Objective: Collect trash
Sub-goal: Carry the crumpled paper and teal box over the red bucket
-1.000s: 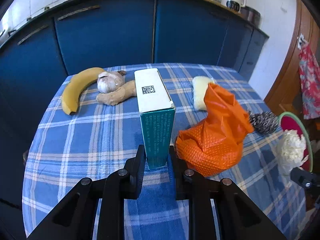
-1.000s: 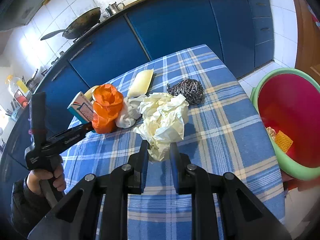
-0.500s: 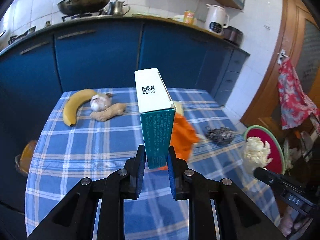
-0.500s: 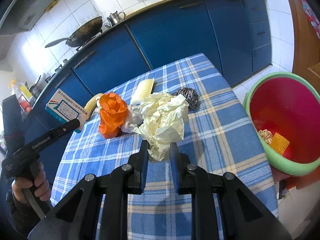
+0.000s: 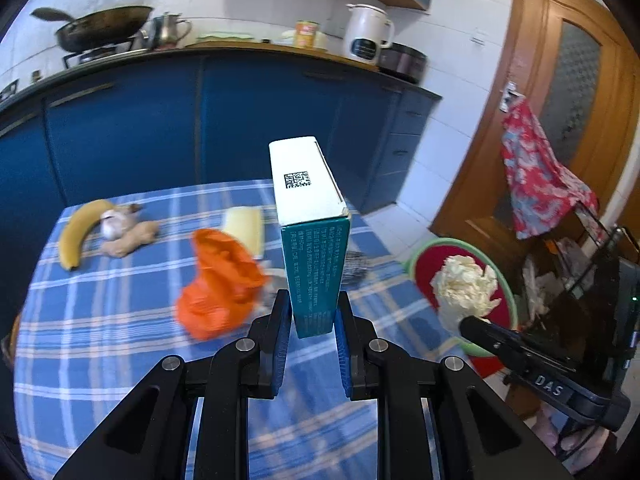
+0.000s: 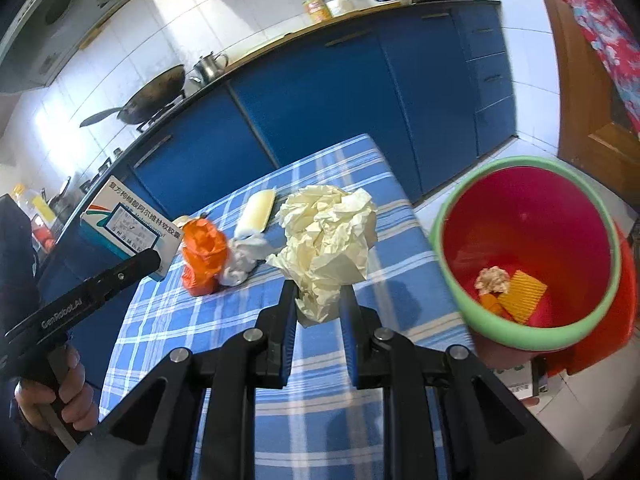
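My left gripper is shut on a teal-and-white medicine box, held upright above the blue checked table. The box also shows in the right wrist view. My right gripper is shut on a crumpled cream paper ball, held in the air near the table's right edge; in the left wrist view the ball hangs over the red bin with a green rim. The bin holds a few scraps. An orange bag and a white wad lie on the table.
A banana, garlic and ginger, a pale yellow sponge and a steel scourer lie on the table. Blue cabinets stand behind. A wooden door with a red cloth is at the right.
Both grippers have lifted and swung right toward the bin, each still holding its item. The paper ball has moved from over the table to beside the bin's opening.
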